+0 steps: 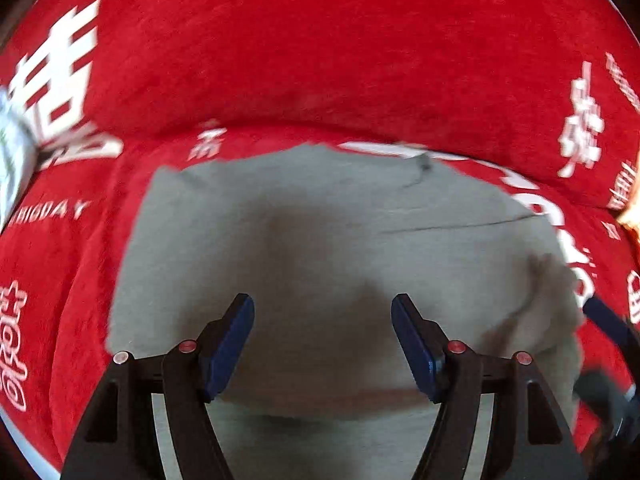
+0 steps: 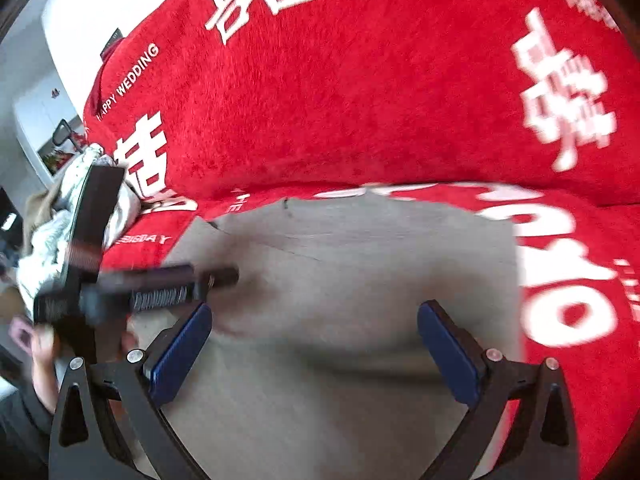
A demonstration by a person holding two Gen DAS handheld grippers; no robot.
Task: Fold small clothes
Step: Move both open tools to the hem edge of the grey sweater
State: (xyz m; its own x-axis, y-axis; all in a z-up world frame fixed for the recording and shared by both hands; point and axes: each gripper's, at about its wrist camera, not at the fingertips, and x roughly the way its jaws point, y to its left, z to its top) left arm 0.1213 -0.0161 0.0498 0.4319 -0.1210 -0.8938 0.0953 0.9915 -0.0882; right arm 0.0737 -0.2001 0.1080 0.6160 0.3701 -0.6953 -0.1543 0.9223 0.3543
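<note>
A grey garment lies flat on the red sofa seat; it also shows in the right wrist view. My left gripper is open, its blue pads just above the cloth's near part, holding nothing. My right gripper is open over the same cloth, empty. The left gripper's body shows blurred at the left of the right wrist view. The right gripper's finger shows at the garment's right edge in the left wrist view.
A red sofa cover with white characters covers seat and backrest. A pile of pale clothes lies at the left end of the seat. A white wall is beyond.
</note>
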